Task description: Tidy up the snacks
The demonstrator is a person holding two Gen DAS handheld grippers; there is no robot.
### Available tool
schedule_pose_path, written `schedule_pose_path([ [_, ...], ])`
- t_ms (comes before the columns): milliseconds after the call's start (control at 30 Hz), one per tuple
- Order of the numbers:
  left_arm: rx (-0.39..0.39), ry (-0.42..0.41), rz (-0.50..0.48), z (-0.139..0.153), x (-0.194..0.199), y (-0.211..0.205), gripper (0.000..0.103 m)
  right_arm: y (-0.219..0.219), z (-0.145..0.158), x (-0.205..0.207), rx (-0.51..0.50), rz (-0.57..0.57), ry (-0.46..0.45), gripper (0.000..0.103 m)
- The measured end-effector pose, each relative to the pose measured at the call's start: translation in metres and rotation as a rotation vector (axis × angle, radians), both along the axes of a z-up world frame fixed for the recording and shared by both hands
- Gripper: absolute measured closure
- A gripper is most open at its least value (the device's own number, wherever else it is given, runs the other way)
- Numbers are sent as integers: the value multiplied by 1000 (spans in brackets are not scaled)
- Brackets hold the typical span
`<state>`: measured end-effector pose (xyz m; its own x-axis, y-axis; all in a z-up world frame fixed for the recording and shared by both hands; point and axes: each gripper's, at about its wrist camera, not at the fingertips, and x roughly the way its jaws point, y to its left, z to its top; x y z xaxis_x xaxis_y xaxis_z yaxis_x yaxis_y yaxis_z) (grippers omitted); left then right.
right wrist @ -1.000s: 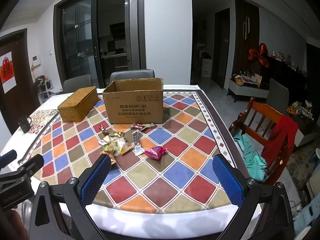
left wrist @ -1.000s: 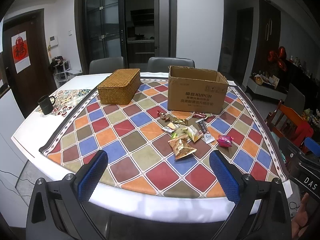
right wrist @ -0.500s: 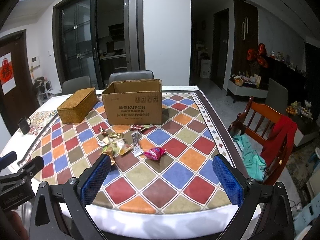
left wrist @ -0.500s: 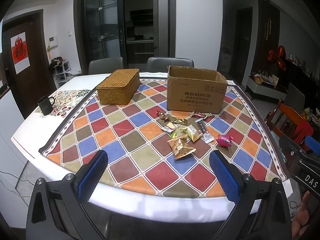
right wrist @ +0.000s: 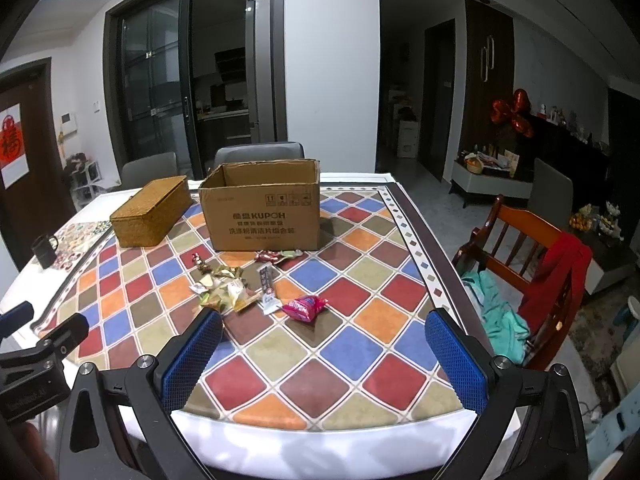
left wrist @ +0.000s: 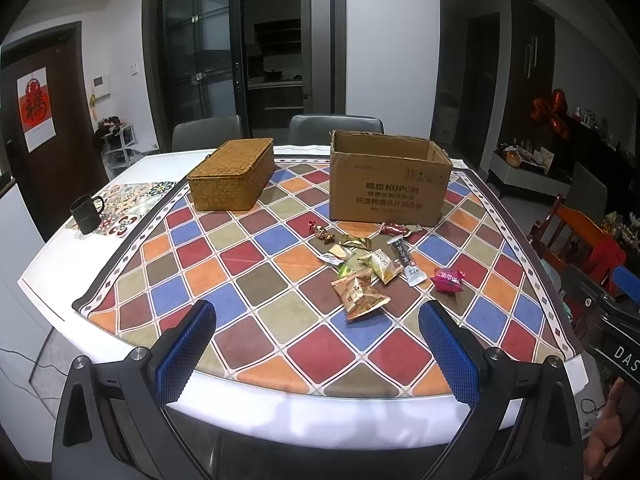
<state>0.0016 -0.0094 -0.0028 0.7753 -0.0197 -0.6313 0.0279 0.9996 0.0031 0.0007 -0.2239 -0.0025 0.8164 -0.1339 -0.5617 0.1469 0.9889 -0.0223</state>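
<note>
Evidently nothing is grasped: the left hand-held gripper (left wrist: 316, 340) and right hand-held gripper (right wrist: 322, 342) hover spread wide over the tabletop's near edge, snacks (left wrist: 368, 264) scattered mid-tabletop before the open cardboard box (left wrist: 388, 178), probably their destination.

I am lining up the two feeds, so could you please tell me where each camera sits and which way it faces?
Left wrist: on the left gripper at the table's near edge, facing the snacks; own open fingers show, the right gripper at far right.
Right wrist: on the right gripper, further right, facing the box; own open fingers show, the left gripper at lower left.
Shared: snacks, box, basket, mug.
</note>
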Motion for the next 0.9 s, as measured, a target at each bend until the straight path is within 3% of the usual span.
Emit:
schedule_pose_path([
  [900,7,57,-5,-14,34,-12,0,-8,-5,28,-8,-6,9,0],
])
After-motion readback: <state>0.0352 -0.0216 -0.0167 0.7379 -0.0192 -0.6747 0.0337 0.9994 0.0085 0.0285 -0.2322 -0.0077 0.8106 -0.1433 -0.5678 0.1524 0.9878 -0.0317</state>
